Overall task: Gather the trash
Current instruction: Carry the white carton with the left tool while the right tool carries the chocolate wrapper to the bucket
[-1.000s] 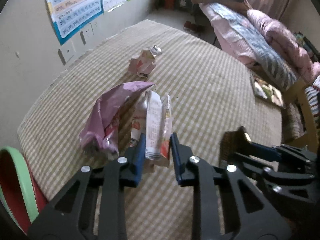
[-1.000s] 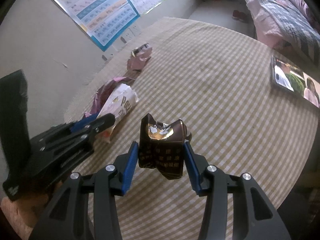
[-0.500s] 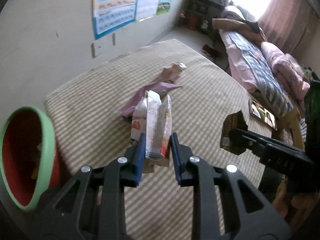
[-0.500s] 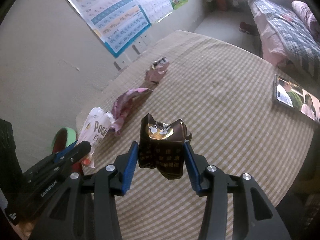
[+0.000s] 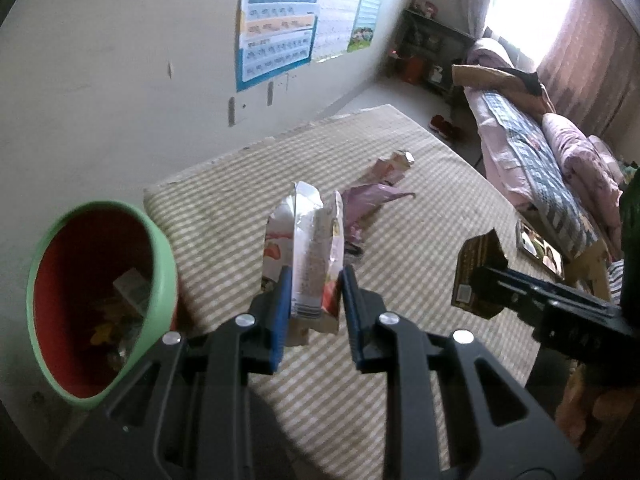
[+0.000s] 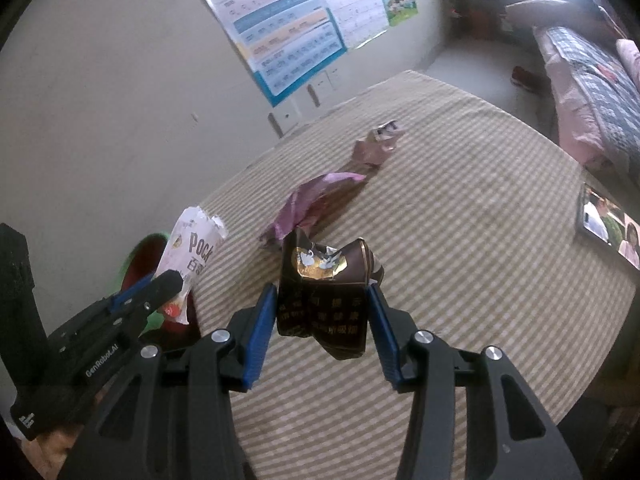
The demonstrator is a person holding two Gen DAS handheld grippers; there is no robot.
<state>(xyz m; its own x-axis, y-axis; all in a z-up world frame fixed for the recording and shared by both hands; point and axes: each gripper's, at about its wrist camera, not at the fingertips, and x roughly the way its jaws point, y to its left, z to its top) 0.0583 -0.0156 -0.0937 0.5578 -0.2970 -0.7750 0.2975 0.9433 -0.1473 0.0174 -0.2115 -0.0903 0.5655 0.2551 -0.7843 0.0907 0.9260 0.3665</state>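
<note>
My left gripper is clamped on a white snack wrapper, its blue pads pressed against both sides so the torn top stands upright above the fingers. On the right wrist view the same white wrapper shows at nine o'clock, printed lettering facing me, held off the checked tablecloth. My right gripper is closed on a dark brown wrapper with gold print, crumpled and pinched between the two blue pads; from the left camera that brown wrapper hangs at three o'clock, above the cloth. The bin, green rim and red inside, sits at nine o'clock on the left view, just off the table's edge, with some scraps lying in its bottom; from the right camera only a slice of it peeks out behind the white wrapper. Two pieces lie on the table: a purple wrapper at twelve o'clock just beyond my left fingers, and a smaller pink wrapper a little farther on, near it but apart. A phone with a lit screen rests at the table's three o'clock edge. Wall charts hang at twelve o'clock, and a bed runs along two o'clock.
</note>
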